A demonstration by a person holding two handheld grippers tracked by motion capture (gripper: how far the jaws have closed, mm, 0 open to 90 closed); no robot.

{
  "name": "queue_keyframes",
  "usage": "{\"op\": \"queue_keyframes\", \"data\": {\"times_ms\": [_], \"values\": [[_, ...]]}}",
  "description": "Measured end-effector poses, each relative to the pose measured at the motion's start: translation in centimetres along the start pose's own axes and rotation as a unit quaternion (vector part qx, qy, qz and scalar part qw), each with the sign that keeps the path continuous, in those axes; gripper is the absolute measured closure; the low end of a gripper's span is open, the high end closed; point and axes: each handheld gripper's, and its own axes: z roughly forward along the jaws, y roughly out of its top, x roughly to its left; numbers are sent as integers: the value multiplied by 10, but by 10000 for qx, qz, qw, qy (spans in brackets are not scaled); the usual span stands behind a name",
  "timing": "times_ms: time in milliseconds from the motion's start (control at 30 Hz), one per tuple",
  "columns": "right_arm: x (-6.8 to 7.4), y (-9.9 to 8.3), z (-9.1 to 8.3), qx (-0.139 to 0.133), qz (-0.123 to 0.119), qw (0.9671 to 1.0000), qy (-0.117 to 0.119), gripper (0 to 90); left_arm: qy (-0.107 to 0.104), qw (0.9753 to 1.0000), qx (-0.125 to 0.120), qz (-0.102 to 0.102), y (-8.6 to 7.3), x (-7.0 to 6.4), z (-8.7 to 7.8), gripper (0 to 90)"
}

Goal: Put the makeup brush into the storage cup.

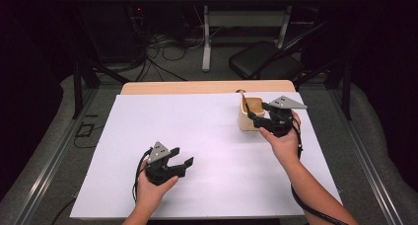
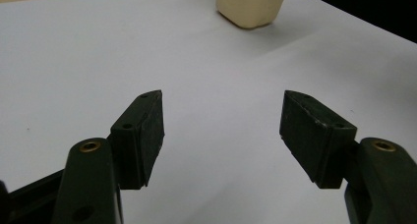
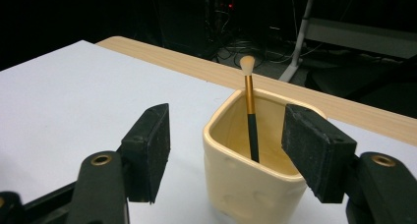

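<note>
**Spread gripper hung over a light cup**

The right gripper (image 3: 226, 135) stood spread, its black jaws on either side of the cream cup (image 3: 253, 177) near the table's (image 1: 207, 136) far right edge, touching neither wall as far as could be told. A makeup brush (image 3: 251, 111) leaned upright inside. A careless nudge might have tipped the cup or spilled the brush. The left gripper (image 1: 172, 165), also spread, rested well apart, holding nothing.
</note>
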Motion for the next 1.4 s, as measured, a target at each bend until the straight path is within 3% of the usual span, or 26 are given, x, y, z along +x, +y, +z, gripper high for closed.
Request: {"op": "queue_keyframes", "data": {"times_ms": [667,1133,1400], "values": [[12,-13,-22,3,-4,9999,152,353,12,10000,-9,-2,0,0,-1,338],[25,-35,-38,-19,-42,9996,275,354,27,10000,-9,5,1,0,-2,338],[28,-53,-46,37,85,9994,332,354,33,10000,-41,-19,0,0,-2,338]]}}
